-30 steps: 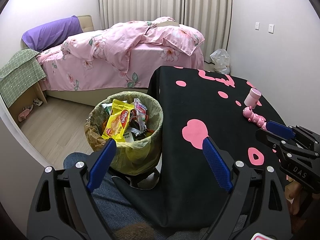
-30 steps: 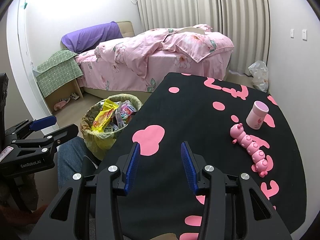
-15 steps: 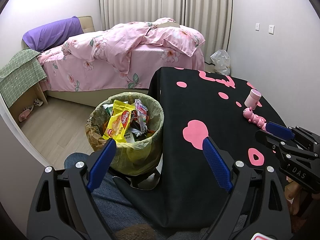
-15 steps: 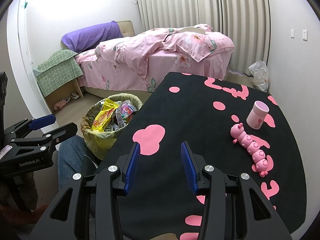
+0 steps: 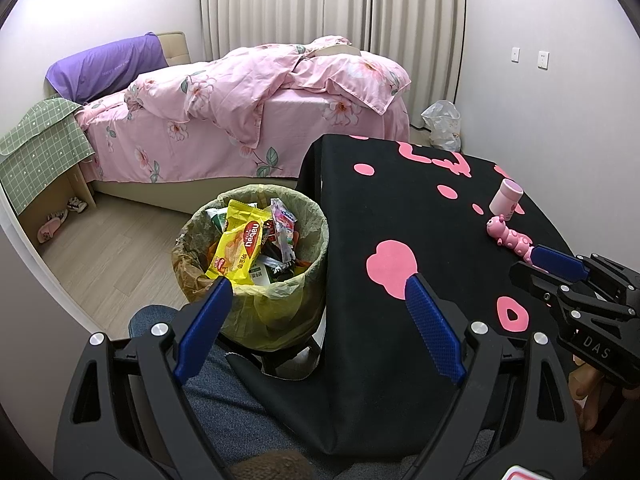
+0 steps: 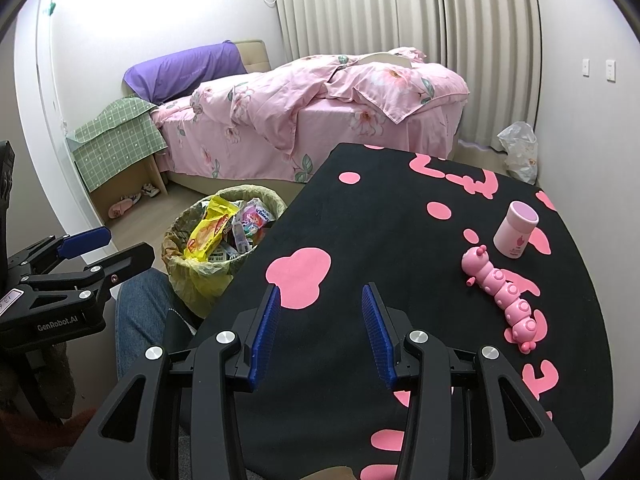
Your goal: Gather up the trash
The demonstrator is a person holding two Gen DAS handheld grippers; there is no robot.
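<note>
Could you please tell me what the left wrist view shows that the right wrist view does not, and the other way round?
Only the left wrist view shows the black stand under the trash bin and the left gripper head-on, open wide with nothing between its pads. Only the right wrist view shows the whole pink caterpillar toy and the right gripper head-on, partly open and empty. Both show the full trash bin with the yellow snack bag, the black tablecloth, the pink cup and the bed.
</note>
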